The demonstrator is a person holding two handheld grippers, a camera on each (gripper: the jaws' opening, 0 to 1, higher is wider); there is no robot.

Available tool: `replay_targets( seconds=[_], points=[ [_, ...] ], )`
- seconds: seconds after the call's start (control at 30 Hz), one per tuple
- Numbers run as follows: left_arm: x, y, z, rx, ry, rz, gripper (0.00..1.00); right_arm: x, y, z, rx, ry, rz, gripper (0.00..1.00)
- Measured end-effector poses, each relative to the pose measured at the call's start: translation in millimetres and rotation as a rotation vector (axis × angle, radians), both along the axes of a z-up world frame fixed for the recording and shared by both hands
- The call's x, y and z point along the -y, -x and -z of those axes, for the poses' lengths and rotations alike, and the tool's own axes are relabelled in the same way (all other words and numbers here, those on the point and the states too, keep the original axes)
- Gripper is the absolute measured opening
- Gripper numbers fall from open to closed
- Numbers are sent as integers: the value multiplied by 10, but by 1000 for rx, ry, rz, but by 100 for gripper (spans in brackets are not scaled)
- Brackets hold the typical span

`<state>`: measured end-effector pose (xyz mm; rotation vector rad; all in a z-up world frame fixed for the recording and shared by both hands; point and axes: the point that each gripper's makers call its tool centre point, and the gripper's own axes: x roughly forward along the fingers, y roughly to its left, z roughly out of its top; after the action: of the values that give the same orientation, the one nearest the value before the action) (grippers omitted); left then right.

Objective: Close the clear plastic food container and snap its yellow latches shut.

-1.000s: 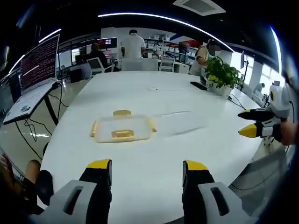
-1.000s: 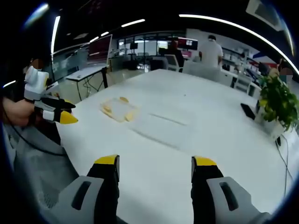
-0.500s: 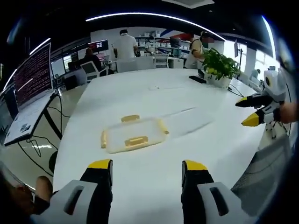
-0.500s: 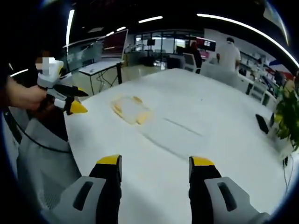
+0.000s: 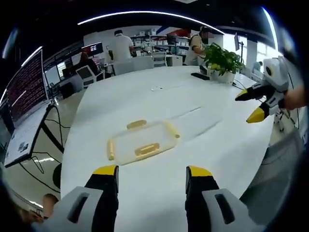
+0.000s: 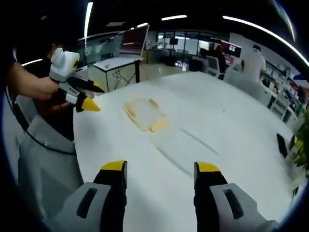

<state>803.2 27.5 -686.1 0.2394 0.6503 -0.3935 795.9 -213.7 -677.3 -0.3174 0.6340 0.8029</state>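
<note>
Left gripper [image 5: 151, 174]: jaws wide apart, holding nothing, over the near edge of the white tabletop [image 5: 145, 94]. Right gripper [image 6: 160, 169]: same, gaping and empty, at its own edge. Clear container [image 5: 140, 143] lies flat just past the left gripper's jaws, long axis roughly parallel to that near edge, yellow latches [image 5: 147, 150] on its sides. Bare tabletop between gripper and container. Potted plant [image 5: 221, 62] near the far right corner.

Bright ceiling strips [image 5: 145, 13], glare on white table [image 5: 145, 96]; fisheye warp, right gripper view blurry.
</note>
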Motion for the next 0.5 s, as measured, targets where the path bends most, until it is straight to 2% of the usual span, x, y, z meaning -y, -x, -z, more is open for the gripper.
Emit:
replay_targets(
  seconds=[0.17, 0.5],
  points=[
    [-61, -37, 19, -11, -11, 12, 50, -59, -63, 27, -6, 34, -49, 52],
    [-208, -126, 81, -30, -29, 11, 50, -160, -277, 22, -15, 38, -85, 52]
  ],
)
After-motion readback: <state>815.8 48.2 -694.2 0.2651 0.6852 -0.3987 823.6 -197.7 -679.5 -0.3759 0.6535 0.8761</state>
